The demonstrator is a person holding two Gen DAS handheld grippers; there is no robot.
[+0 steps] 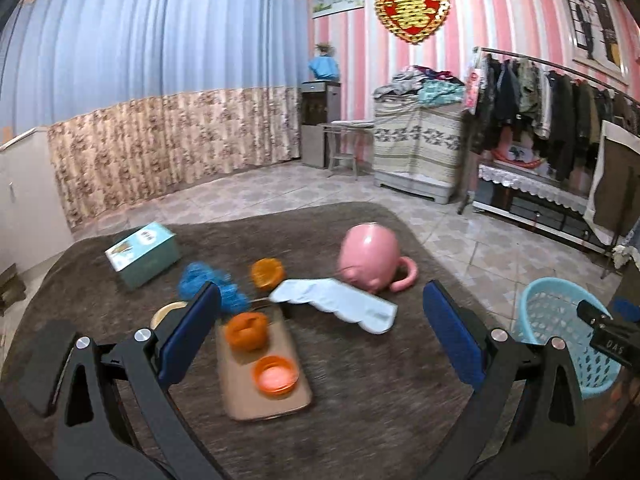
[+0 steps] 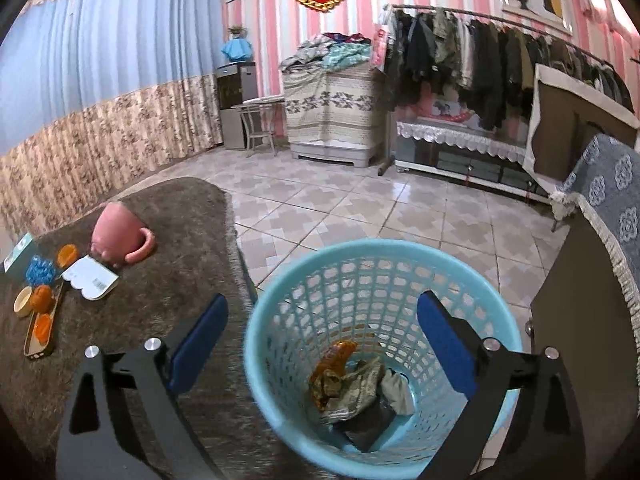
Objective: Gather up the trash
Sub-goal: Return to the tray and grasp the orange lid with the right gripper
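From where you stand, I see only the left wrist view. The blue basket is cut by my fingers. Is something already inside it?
Observer: Yes. The blue basket holds crumpled wrappers at its bottom.
Operator: Where is the right gripper?
Observer: The right gripper hangs over the basket's mouth, jaws open, nothing between them.
Operator: The white card beside the pink mug, has it any print?
Observer: The white card shows a barcode label near one end.
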